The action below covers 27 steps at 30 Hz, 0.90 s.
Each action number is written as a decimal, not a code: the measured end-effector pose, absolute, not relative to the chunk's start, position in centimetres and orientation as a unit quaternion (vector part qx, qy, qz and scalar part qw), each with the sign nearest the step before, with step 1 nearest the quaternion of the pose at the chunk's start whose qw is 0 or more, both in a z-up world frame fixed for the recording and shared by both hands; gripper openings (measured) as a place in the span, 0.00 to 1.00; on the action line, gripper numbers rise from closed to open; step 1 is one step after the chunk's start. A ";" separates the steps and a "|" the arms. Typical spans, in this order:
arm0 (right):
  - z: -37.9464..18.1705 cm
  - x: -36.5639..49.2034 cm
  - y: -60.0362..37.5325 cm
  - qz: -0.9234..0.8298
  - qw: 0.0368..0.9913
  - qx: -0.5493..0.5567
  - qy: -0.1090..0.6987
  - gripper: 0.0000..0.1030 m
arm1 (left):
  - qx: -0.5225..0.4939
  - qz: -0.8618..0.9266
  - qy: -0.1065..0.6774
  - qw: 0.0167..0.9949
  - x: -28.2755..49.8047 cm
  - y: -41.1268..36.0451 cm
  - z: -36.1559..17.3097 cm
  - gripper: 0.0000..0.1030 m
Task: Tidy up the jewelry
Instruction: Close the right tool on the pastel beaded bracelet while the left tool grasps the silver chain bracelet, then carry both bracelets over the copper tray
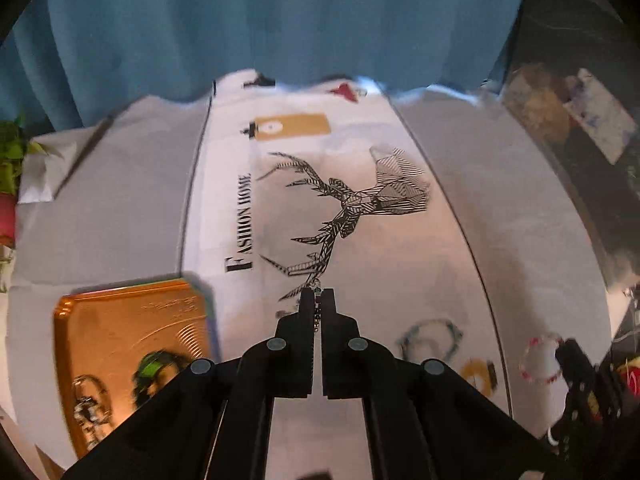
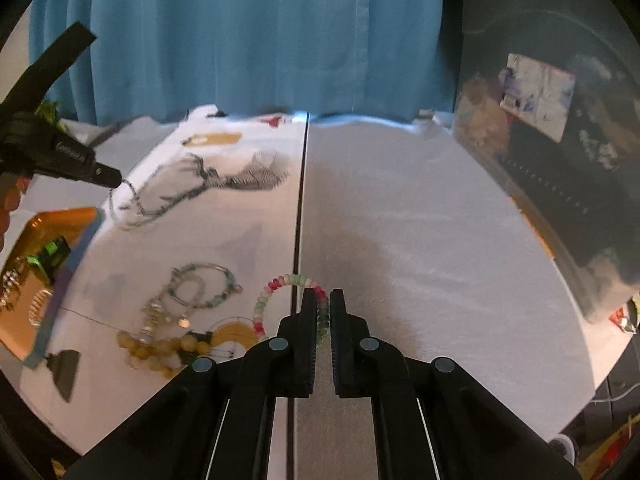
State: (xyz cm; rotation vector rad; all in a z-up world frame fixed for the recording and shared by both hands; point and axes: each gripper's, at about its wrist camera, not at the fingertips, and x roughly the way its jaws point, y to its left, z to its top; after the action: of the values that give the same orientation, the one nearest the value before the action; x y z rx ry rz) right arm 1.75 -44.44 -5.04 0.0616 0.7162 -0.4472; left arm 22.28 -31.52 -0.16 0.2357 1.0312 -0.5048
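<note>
The left gripper [image 1: 318, 300] is clamped on a thin silver chain necklace [image 2: 132, 204], which hangs in a long loop at the upper left of the right wrist view. The right gripper [image 2: 324, 300] pinches a pink, white and green beaded bracelet [image 2: 272, 292], its ring extending left over the white tabletop [image 2: 420, 240].

My jaws: matt black plastic. Tray [image 1: 120, 332]: glossy orange metal. Tabletop [image 2: 420, 240] cloth: matt, slightly fuzzy. Bead bracelet [image 2: 276, 300]: smooth, glossy.
</note>
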 end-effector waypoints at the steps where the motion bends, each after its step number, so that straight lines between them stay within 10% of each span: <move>1: -4.4 1.3 -44.0 -0.216 0.914 0.029 0.342 0.06 | 0.114 -0.238 0.480 0.837 21.6 -31.0 0.6 0.01; 27: 1.5 -13.7 -20.9 -0.078 0.951 0.005 0.300 0.06 | 0.100 -0.188 0.412 0.886 -1.9 -9.7 4.9 0.01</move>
State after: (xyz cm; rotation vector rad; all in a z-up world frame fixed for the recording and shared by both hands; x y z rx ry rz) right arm -13.71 -20.94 1.45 0.0093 0.6090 -0.1590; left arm -1.91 -9.68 4.87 0.2076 0.8561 -0.3904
